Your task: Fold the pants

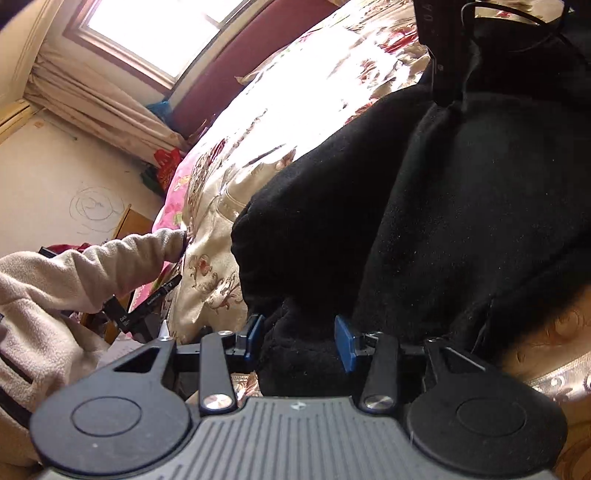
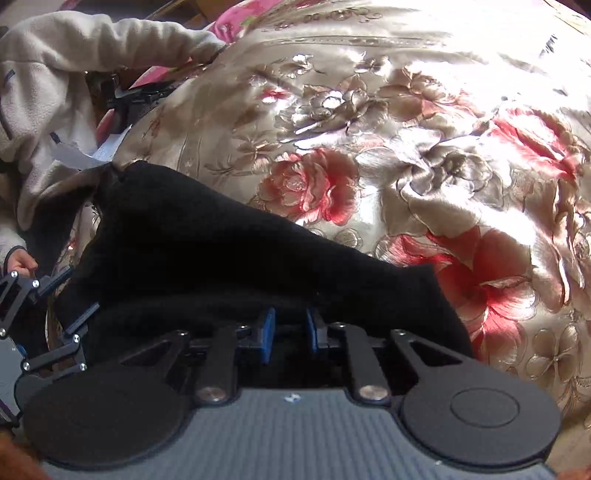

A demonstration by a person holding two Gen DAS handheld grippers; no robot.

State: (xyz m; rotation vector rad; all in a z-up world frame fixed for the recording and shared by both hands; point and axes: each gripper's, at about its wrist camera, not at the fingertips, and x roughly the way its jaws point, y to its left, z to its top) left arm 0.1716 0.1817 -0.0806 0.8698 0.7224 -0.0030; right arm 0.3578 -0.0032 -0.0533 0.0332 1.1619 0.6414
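Left wrist view
Left gripper (image 1: 301, 341): jaws stand partly spread; a thick bunch of black fabric fills the gap between the two blue pads (image 1: 345, 345), and both pads appear to touch it.
Pants (image 1: 424, 221): black and fleecy, heaped on the bed in front of the gripper; one fold rises toward the upper right.
Right gripper (image 1: 441, 55): seen at the top right, its dark body meets the raised fold of the pants; its jaws cannot be made out from here.
Bedspread (image 1: 303, 96): shiny, cream with red flowers, lying under the pants.
Sleeve (image 1: 74, 273): pale fleece at the left edge, beside the bed.
Window (image 1: 155, 29): bright, upper left, with a curtain (image 1: 92, 99) below it.

Right wrist view
Right gripper (image 2: 290, 332): blue pads stand close together with a narrow gap; black cloth lies in and around the gap, but whether they pinch it cannot be told.
Pants (image 2: 221, 251): spread from the lower left toward the centre, on the bedspread (image 2: 424, 147).
Left gripper (image 2: 48, 325): at the left edge, its fingers at the edge of the pants.
Hand (image 2: 20, 263): partly visible above the left gripper.
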